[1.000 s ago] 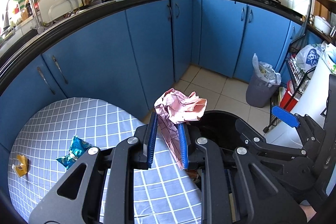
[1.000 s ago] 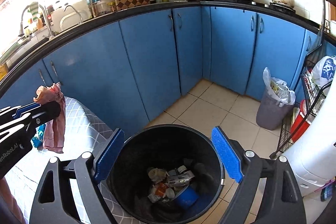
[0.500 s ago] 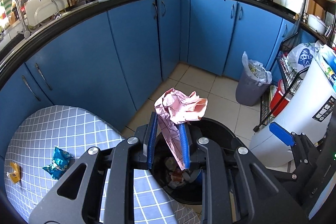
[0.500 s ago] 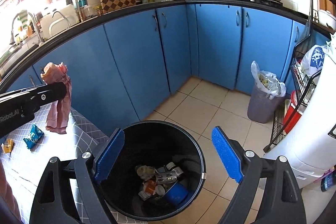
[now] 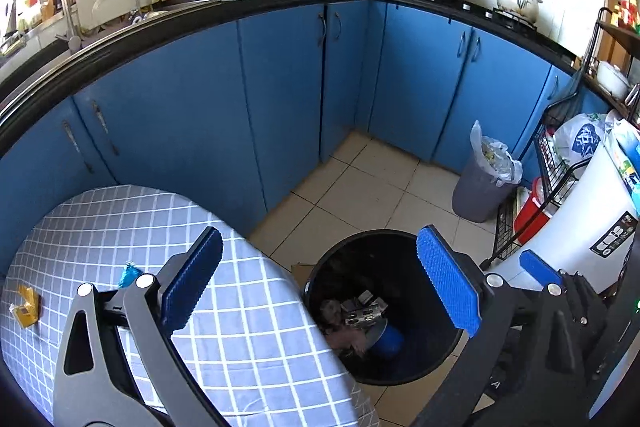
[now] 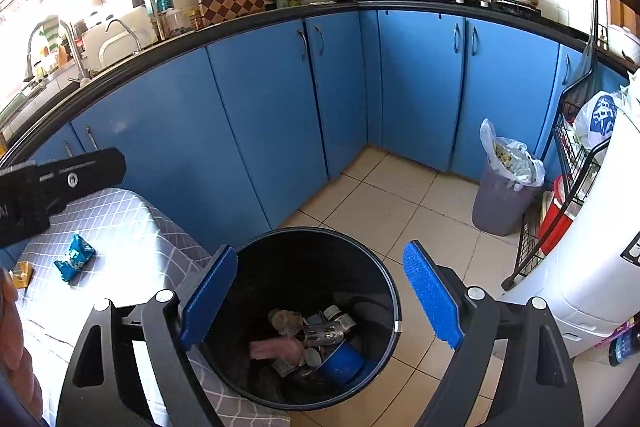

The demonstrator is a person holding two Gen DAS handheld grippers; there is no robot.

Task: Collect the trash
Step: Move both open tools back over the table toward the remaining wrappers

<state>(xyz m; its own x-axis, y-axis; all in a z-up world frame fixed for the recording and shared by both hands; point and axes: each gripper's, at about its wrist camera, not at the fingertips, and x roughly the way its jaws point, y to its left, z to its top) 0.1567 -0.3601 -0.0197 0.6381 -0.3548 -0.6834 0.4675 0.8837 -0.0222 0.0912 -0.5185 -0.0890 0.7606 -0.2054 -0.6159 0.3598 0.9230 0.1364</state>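
A black round trash bin (image 5: 404,239) stands on the tiled floor beside the checked table (image 5: 100,227); it also shows in the right wrist view (image 6: 384,279). The pink crumpled paper (image 6: 276,349) lies inside it among cans and other trash. My left gripper (image 5: 320,291) is open and empty above the table's edge and the bin. My right gripper (image 6: 324,299) is open and empty above the bin. A blue wrapper (image 6: 75,255) and a yellow wrapper (image 6: 22,274) lie on the table; both also show in the left wrist view, blue (image 5: 129,274) and yellow (image 5: 26,309).
Blue cabinets (image 5: 280,99) run along the back under a black counter. A grey lined bin (image 5: 484,183) stands on the floor at right. A wire rack (image 5: 560,187) and a white appliance (image 5: 588,227) stand at far right.
My left gripper opened and let go of the pink paper, which fell into the black bin. The left gripper also swung slightly left.
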